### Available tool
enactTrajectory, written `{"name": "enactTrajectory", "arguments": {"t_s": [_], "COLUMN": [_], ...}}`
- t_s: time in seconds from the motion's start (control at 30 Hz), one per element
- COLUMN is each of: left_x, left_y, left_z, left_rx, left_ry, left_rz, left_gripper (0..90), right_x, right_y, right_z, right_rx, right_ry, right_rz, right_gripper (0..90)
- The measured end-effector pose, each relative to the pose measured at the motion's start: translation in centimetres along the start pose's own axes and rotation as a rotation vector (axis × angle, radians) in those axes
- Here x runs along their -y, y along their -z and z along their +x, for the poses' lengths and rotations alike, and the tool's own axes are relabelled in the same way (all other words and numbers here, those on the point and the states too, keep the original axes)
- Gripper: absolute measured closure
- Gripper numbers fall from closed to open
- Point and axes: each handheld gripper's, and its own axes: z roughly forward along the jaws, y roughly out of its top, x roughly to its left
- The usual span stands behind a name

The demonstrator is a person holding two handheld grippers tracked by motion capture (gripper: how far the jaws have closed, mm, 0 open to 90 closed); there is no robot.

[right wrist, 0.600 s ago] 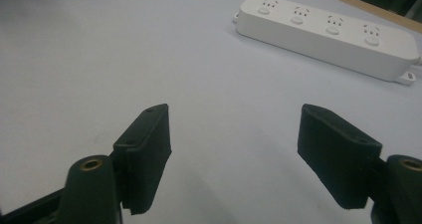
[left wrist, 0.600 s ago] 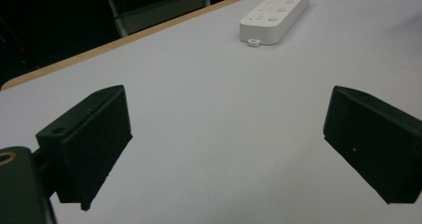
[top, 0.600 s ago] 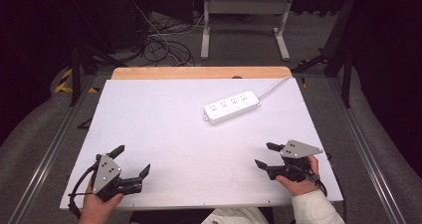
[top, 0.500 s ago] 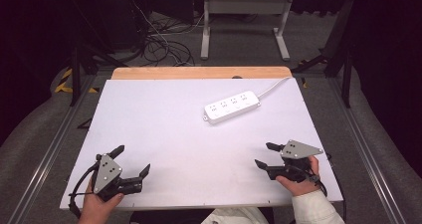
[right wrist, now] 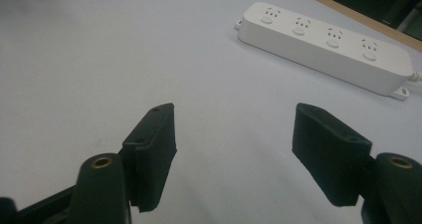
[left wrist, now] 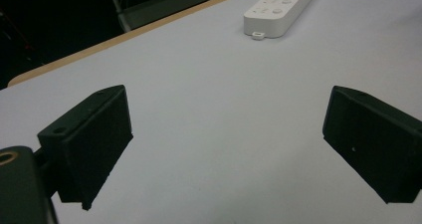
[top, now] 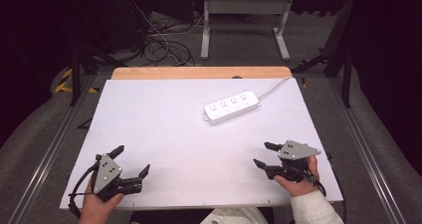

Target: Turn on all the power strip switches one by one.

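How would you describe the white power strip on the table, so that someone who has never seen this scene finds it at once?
Start at the white table with the wooden strip along its far edge. On its far right part lies the power strip, a long white bar set at a slant. It has four sockets in a row and a white cable running off toward the table's far right corner.

You are in a lab-style recording bay, not a home. Dark curtains (top: pixel 45 45) close off the back and sides. The white table (top: pixel 164 134) in front of you has a bare wooden edge (top: pixel 199 73) at its far side and sits between metal rails (top: pixel 45 159). Behind it, loose black cables (top: pixel 159 45) tangle on a grey floor (top: pixel 239 45) beside a white metal stand (top: pixel 244 15). Yellow-black hazard tape (top: pixel 64 80) marks the floor at left.
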Motion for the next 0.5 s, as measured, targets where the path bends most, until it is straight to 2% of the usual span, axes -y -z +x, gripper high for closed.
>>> {"name": "enactTrajectory", "arguments": {"t_s": [0.2,0.3,0.5], "left_x": [0.0,0.0,0.0], "left_y": [-0.1,0.0,0.0], "left_z": [0.0,0.0,-0.2], "left_rx": [-0.007,-0.002,0.003], "left_ry": [-0.004,-0.016,-0.017], "left_rz": [0.006,0.002,0.005], "left_gripper": [5.6,5.7,5.7], "right_x": [-1.2,-2.5,-4.4], "right_y": [-0.1,-0.3,-1.2], "right_z": [0.0,-0.1,-0.3], "right_rx": [-0.023,-0.068,-0.093], "right_ry": [0.004,-0.013,0.003], "right_rz": [0.032,0.039,0.043], "right_gripper": [41.1,51.6,55.0]}}
